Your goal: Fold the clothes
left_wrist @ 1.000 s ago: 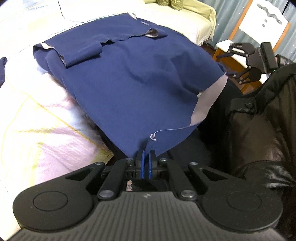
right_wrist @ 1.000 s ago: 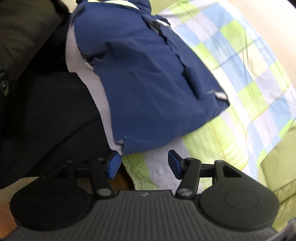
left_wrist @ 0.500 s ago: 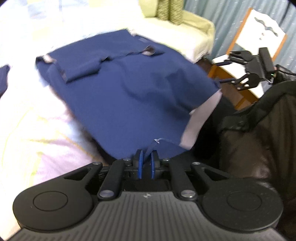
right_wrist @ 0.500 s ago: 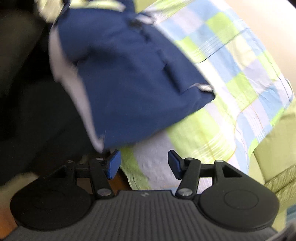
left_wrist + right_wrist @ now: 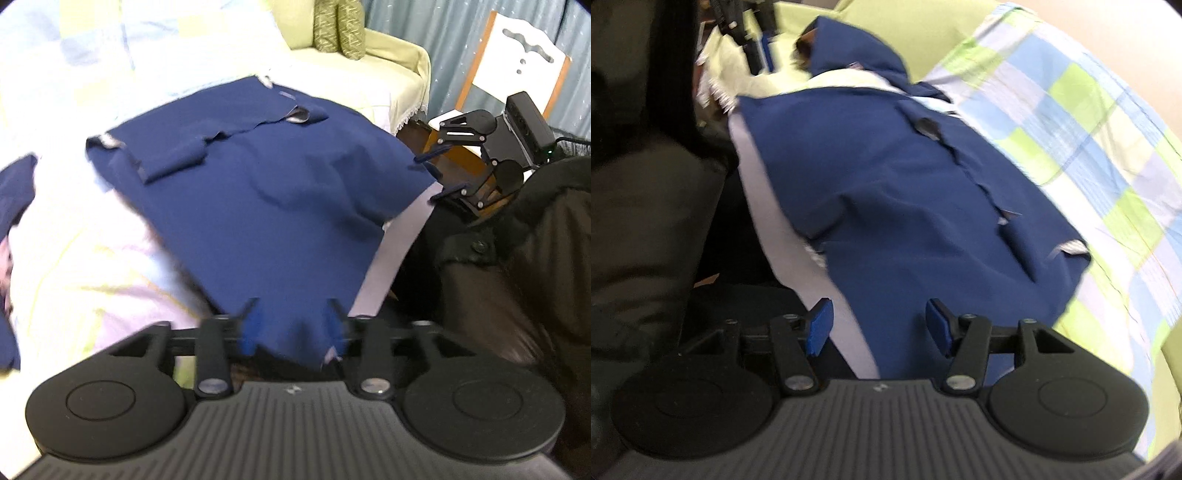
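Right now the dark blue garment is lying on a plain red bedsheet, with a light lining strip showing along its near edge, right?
Not quite. The dark blue garment does show a light lining strip along its near edge, but the bedsheet is not plain red: it is checked in green, blue and white. The right wrist view shows this plainly.

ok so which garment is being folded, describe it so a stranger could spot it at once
Find the bed with the checked green and blue sheet. The navy blue garment lies spread over its near edge. A pale grey lining strip along one side sets it apart from the other navy cloth beside it.
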Demonstrator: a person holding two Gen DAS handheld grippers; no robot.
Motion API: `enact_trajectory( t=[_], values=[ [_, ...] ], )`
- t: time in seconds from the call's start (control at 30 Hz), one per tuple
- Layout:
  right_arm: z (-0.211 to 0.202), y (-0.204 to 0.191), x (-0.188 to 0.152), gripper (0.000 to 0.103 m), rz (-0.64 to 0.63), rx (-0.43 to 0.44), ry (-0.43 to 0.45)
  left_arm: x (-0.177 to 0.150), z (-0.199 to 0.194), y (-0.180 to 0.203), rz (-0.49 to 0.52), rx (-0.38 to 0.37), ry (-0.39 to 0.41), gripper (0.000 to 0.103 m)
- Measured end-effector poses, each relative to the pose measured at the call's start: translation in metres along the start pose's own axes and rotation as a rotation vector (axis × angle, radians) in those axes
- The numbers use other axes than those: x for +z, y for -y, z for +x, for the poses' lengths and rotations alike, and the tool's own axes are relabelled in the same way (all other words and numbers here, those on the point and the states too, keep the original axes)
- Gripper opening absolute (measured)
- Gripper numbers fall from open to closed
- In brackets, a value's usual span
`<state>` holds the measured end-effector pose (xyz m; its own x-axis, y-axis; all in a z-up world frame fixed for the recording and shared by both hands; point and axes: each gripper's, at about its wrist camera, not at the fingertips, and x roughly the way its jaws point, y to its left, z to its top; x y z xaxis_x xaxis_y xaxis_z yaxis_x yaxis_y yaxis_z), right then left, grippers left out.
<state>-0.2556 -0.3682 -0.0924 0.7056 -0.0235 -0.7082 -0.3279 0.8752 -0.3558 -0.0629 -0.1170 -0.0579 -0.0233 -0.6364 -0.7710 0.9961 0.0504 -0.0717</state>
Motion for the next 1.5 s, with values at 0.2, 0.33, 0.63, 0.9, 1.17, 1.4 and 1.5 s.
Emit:
enact_trajectory(
  t=[0.2, 0.33, 0.63, 0.9, 1.17, 1.4, 1.5],
  values=[
    [0.009, -0.004, 0.007, 0.046, -0.041, -0.027, -0.026, 0.003, 0.046, 0.032, 0.142, -0.004, -0.017, 0.048],
    [0.005, -0.009, 0.007, 0.046, -0.099, -0.049, -0.04, -0.001, 0.061, 0.051, 0.279, 0.037, -0.037, 0.049],
    [0.007, -0.006, 0.008, 0.0, -0.138, -0.082, -0.062, 0.005, 0.064, 0.061, 0.402, 0.102, -0.091, 0.003],
    [-0.024, 0.007, 0.002, 0.0, -0.056, -0.025, -0.067, -0.002, 0.036, 0.052, 0.35, 0.034, -0.118, 0.0],
    [-0.021, 0.004, -0.018, 0.0, -0.02, -0.004, -0.123, -0.014, 0.038, 0.046, 0.356, 0.031, -0.178, 0.0],
    [-0.033, 0.008, -0.023, 0.021, -0.025, 0.012, -0.122, -0.021, 0.024, 0.037, 0.311, 0.043, -0.169, 0.011],
    [-0.041, 0.012, -0.029, 0.029, -0.027, -0.013, -0.124, -0.031, 0.012, 0.033, 0.305, 0.083, -0.148, 0.036]
  ],
)
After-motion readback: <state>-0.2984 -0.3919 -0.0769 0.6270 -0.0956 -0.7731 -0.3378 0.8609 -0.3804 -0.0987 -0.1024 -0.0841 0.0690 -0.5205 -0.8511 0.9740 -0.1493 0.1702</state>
